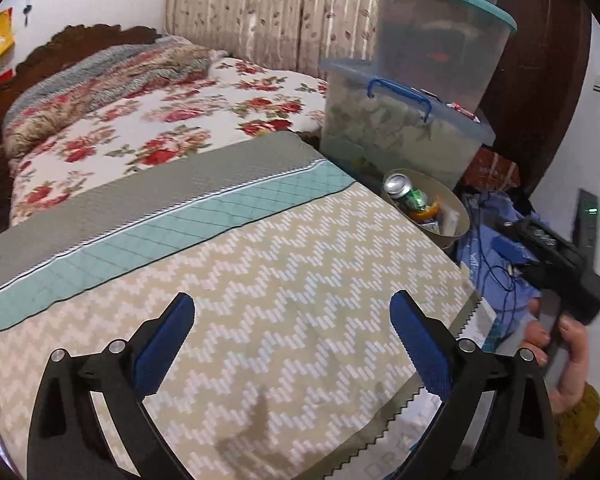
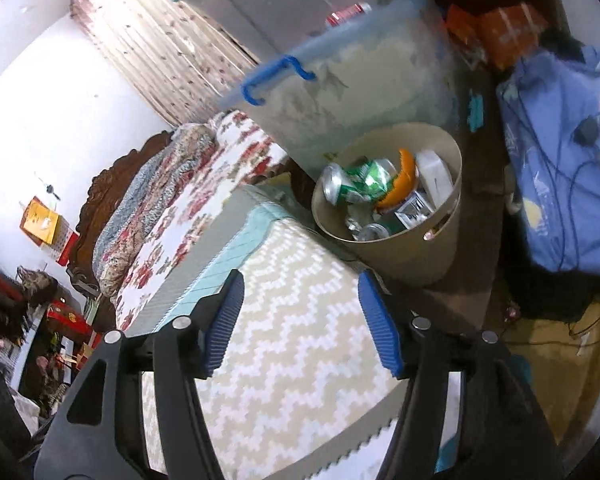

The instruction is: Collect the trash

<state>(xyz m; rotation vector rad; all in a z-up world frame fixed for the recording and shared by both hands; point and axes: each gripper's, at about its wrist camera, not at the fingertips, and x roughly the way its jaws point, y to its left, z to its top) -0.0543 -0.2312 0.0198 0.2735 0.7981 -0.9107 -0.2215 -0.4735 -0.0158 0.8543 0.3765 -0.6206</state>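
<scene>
The cloth (image 1: 284, 264) fills the lower middle of both views and looks bare of litter, so judge the sweep close to done; check its far edge at the upper left before you stop. The bin (image 2: 404, 256) sits just past the cloth's corner, right of centre in the right wrist view, loaded with a can (image 2: 360, 186), an orange scrap (image 2: 400, 184) and a white box (image 2: 434, 178); whether they are packed tight you cannot tell. Your left gripper (image 1: 292, 340) gapes at its widest with nothing between the pads; your right gripper (image 2: 300, 320) stands partly spread, also bare. Keep both clear of the bin's rim; if another piece turns up, bring it over the mouth before you let go.
</scene>
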